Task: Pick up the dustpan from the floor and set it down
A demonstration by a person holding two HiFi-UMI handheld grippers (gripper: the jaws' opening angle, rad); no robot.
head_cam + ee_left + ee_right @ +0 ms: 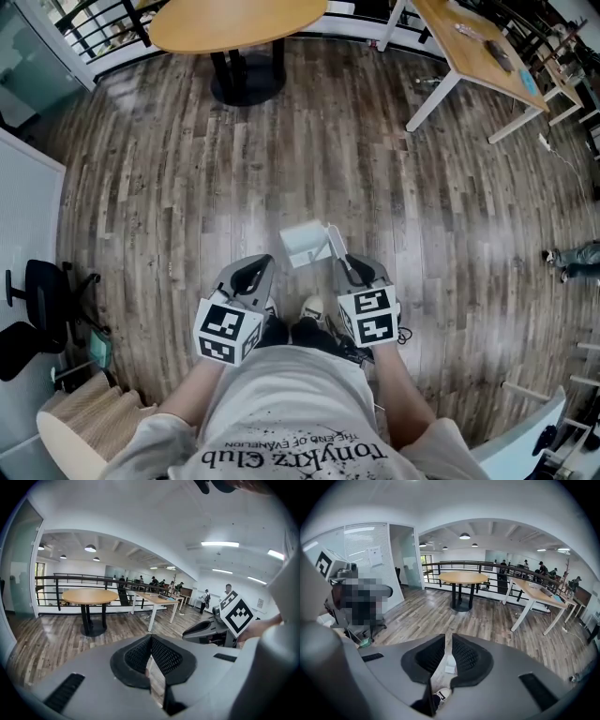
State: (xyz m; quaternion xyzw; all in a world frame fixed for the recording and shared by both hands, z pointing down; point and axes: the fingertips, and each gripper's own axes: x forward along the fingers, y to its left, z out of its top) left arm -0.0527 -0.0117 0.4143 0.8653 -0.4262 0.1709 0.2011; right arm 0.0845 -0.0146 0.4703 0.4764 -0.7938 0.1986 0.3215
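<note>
Clamping 1 dustpan: right tool of 2.

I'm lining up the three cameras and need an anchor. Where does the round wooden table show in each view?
Head view: the round wooden table is at the top edge, left of centre, partly cut off.
Left gripper view: it stands left of centre at mid-height, beyond the jaws.
Right gripper view: it stands near the centre, above the jaws.
Shared landmark: the long desk with white legs, right of the table in all three.
</note>
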